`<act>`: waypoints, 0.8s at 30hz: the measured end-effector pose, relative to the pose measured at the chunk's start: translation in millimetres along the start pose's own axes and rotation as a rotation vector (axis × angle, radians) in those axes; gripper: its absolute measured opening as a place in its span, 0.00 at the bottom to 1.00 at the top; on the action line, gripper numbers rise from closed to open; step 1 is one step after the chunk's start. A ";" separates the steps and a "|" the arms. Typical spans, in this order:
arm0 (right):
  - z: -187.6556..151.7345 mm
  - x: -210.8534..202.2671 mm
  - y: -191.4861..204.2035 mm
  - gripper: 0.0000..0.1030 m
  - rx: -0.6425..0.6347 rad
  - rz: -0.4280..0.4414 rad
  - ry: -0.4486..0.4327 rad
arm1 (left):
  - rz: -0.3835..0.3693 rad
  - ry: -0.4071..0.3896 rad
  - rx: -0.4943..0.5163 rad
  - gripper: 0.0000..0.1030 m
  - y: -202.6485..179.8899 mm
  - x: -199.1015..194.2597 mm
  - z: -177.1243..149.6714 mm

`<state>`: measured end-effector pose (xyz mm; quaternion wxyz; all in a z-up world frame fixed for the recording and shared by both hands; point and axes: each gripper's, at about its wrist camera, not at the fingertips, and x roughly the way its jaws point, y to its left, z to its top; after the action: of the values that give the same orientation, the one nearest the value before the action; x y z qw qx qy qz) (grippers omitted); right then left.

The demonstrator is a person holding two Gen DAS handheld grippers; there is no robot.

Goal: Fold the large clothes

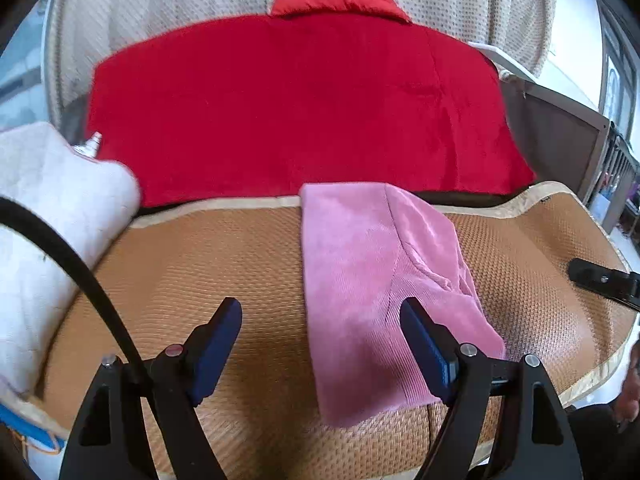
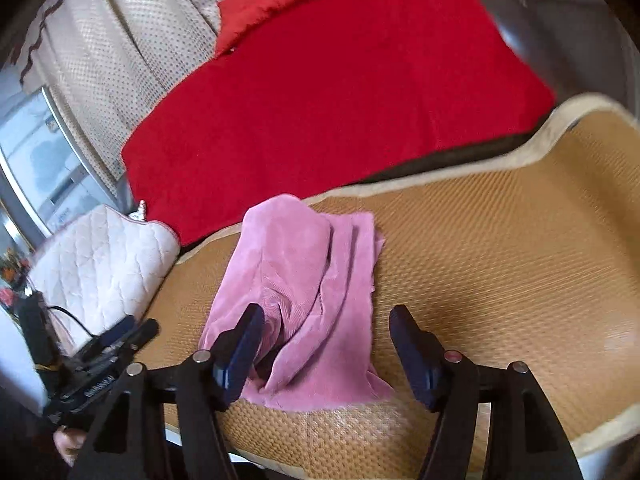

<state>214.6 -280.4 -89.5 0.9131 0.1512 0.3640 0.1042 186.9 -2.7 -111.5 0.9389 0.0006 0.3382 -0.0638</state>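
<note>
The pink garment (image 1: 376, 292) is lying on the woven mat (image 1: 224, 264), already folded into a narrow strip that is running from the mat's far edge toward its near edge. Its left side is forming a straight folded edge, while layered flaps are showing on its right side. In the right wrist view the garment (image 2: 304, 300) is showing several stacked edges and a loose, rumpled pocket near the close end.

The left gripper (image 1: 322, 344) is hovering over the near end of the strip with its jaws spread wide and holding nothing; its right finger is sitting over the cloth and its left finger over bare mat. The right gripper (image 2: 326, 344) is likewise hovering with jaws spread and empty, with the garment's near end lying between and under its fingers.

Beyond the mat's far edge a red blanket (image 1: 304, 108) is lying, and a white quilted cushion (image 1: 52, 208) is sitting by the mat's left edge.

By the look of it, the lengthwise folds are done and a crosswise fold is in hand. The next move is likely calling for both grippers to pinch the two near corners, all layers together, and carry them toward the far edge. The loose flaps could be slipping apart unless the jaws are catching every layer.
</note>
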 end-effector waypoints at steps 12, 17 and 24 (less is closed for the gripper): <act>-18.2 -83.1 64.0 0.67 -0.146 -0.014 -0.097 | 0.152 -0.160 -0.094 0.90 13.4 -97.5 6.9; -29.8 -98.0 82.9 0.67 -0.177 -0.008 -0.116 | 0.215 -0.196 -0.086 0.90 11.5 -127.0 4.2; -35.6 -119.2 101.4 0.67 -0.214 -0.008 -0.152 | 0.258 -0.275 -0.028 0.90 -1.9 -161.3 2.8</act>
<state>96.7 -214.5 -2.8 0.9494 0.0590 0.2812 0.1269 65.3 14.6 -6.8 0.9766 0.0223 0.2047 0.0625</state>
